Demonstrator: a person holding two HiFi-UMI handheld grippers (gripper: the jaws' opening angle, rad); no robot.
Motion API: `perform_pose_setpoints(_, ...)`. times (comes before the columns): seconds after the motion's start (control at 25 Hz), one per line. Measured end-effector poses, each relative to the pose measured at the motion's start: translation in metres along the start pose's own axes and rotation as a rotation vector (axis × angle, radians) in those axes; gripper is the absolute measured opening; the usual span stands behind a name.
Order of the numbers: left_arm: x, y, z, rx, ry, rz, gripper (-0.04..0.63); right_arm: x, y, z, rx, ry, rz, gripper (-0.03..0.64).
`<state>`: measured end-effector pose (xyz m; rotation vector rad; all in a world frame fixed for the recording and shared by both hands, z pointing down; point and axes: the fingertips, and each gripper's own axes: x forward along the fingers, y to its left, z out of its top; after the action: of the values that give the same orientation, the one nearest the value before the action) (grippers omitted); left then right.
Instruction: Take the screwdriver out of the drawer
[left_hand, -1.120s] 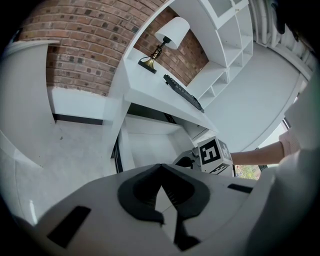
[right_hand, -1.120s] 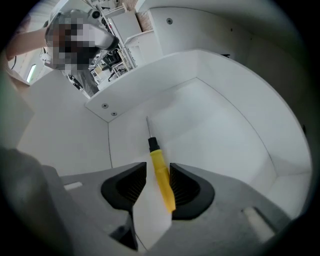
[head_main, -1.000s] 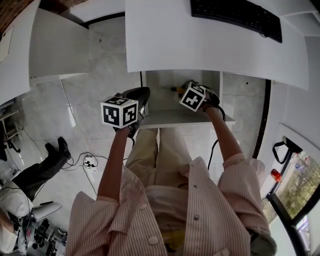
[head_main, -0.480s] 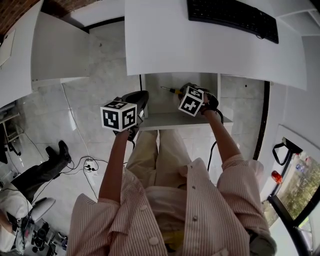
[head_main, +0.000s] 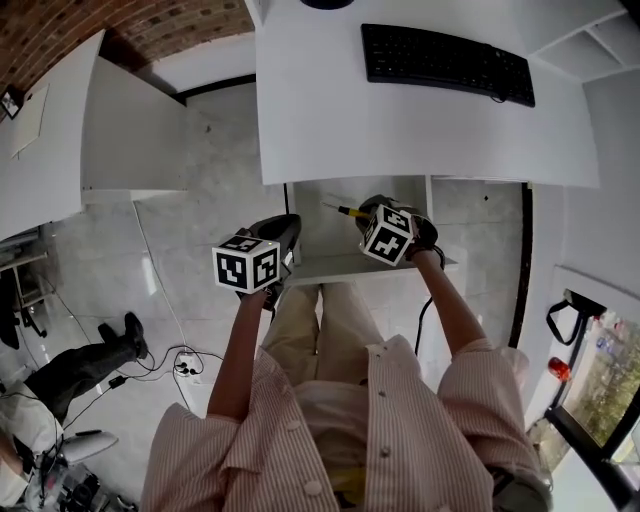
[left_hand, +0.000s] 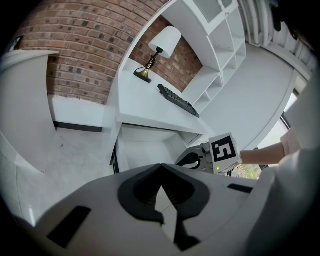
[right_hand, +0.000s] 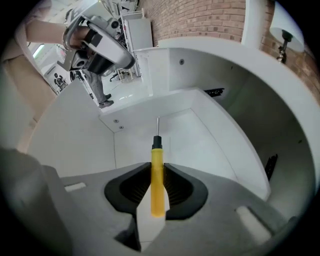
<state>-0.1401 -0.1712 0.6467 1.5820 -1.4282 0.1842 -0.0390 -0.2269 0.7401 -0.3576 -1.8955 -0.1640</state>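
The screwdriver (right_hand: 157, 175) has a yellow handle and a thin metal shaft. My right gripper (right_hand: 157, 169) is shut on the handle, and the shaft points ahead over the white drawer (right_hand: 200, 145). In the head view the screwdriver (head_main: 345, 209) sticks out to the left of my right gripper (head_main: 372, 213), above the open drawer (head_main: 350, 268) under the desk. My left gripper (head_main: 278, 228) hovers beside the drawer's left front corner. In the left gripper view the left gripper (left_hand: 160, 170) has its pads together with nothing between them, facing the drawer (left_hand: 145, 150).
A black keyboard (head_main: 445, 62) lies on the white desk (head_main: 400, 130) above the drawer. A lamp (left_hand: 162, 42) stands on the desk by the brick wall. A second white table (head_main: 40, 140) is at the left. Cables (head_main: 180, 325) and another person's leg (head_main: 80, 355) are on the floor.
My right gripper has closed on the screwdriver and raised it off the drawer floor. The left gripper has stayed about where it was.
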Motion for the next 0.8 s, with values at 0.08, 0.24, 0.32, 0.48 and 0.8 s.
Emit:
perform_pose_setpoints(0.08, -0.004, -0.003, 0.004, 0.017, -0.012, 0.0, 0.0, -0.009, 0.0, 0.005, 0.001, -0.021, -0.006, 0.082)
perform_pose_setpoints(0.24, -0.016, -0.009, 0.011, 0.039, -0.054, 0.018, 0.0, -0.029, 0.004, 0.013, 0.009, -0.058, -0.028, 0.082)
perform_pose_setpoints(0.32, -0.02, -0.013, 0.011, 0.049, -0.061, 0.016, 0.0, -0.039, 0.004, 0.018, 0.019, -0.081, -0.045, 0.081)
perform_pose_setpoints(0.48, -0.032, -0.022, 0.022, 0.068, -0.108, 0.014, 0.0, -0.064, 0.003, 0.033, 0.041, -0.16, -0.076, 0.081)
perform_pose_setpoints(0.8, -0.057, -0.034, 0.042, 0.119, -0.191, 0.015, 0.0, -0.116, 0.012, 0.063, 0.089, -0.331, -0.133, 0.081)
